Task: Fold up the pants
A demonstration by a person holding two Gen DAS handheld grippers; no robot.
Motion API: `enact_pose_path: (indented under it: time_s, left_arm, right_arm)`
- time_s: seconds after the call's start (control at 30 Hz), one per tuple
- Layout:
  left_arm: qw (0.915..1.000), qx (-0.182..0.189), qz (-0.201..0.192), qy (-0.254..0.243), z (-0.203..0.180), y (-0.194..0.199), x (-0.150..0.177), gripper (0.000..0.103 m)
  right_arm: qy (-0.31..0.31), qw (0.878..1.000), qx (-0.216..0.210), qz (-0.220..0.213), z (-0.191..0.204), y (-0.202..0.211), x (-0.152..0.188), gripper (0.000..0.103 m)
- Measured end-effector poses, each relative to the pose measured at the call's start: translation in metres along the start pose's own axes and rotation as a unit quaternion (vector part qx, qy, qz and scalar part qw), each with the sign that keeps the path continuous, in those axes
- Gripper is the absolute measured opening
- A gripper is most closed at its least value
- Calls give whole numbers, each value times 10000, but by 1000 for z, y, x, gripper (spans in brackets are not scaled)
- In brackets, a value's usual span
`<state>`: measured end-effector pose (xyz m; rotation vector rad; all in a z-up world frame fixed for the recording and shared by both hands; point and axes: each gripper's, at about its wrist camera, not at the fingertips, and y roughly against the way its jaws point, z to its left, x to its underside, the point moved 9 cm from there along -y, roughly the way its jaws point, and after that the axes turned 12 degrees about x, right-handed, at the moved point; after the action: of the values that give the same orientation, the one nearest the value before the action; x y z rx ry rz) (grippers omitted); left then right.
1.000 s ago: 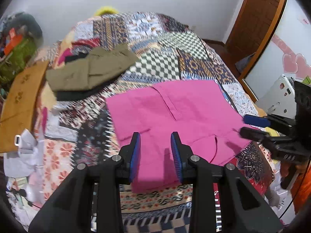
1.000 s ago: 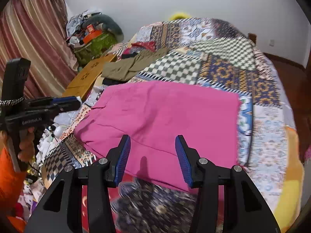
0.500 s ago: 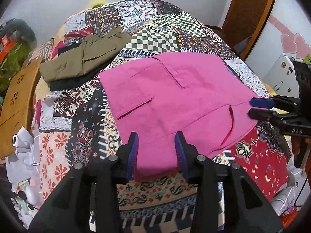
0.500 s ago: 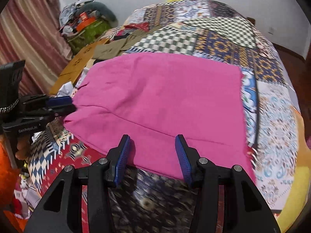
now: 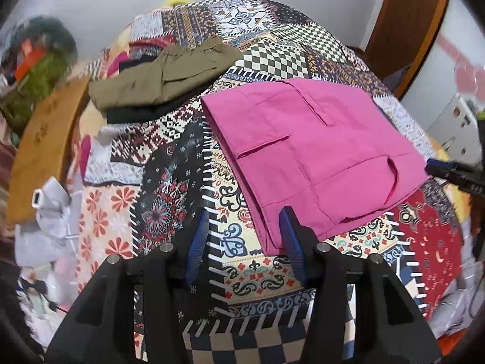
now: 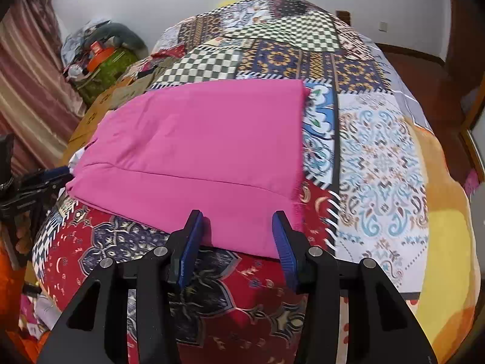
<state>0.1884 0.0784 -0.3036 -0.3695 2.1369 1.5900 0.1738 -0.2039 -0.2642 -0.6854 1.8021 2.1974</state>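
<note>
Pink pants (image 5: 309, 151) lie flat on the patchwork bedspread (image 5: 169, 188), waistband and pockets toward the left wrist view. My left gripper (image 5: 244, 227) is open, its right finger at the near left corner of the waistband, holding nothing. In the right wrist view the pants (image 6: 206, 148) show their leg end. My right gripper (image 6: 236, 230) is open over the near hem corner, holding nothing. The right gripper also shows at the right edge of the left wrist view (image 5: 448, 173), and the left gripper at the left edge of the right wrist view (image 6: 36, 182).
Folded olive pants (image 5: 160, 75) on a dark garment lie at the bed's far left. A wooden board (image 5: 45, 139) and white cloth (image 5: 51, 212) sit at the left bedside. A clutter pile (image 6: 100, 57) stands by the curtain. A wooden door (image 5: 406, 21) is at far right.
Both grippers have moved down and toward the near edge of the pants. The left shifted left to the waistband corner, the right shifted right to the hem corner. Both stay open.
</note>
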Motion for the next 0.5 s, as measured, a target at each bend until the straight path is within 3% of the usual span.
enact_pose_path:
  time_s: [0.23, 0.5]
  left_arm:
    - [9999, -136, -39, 22, 2, 3, -16, 50]
    - [9983, -287, -402, 300, 26, 15, -67, 50]
  right_arm:
    - [-43, 9997, 236, 27, -12, 5, 0, 44]
    - [-153, 9988, 416, -213, -28, 16, -28, 46]
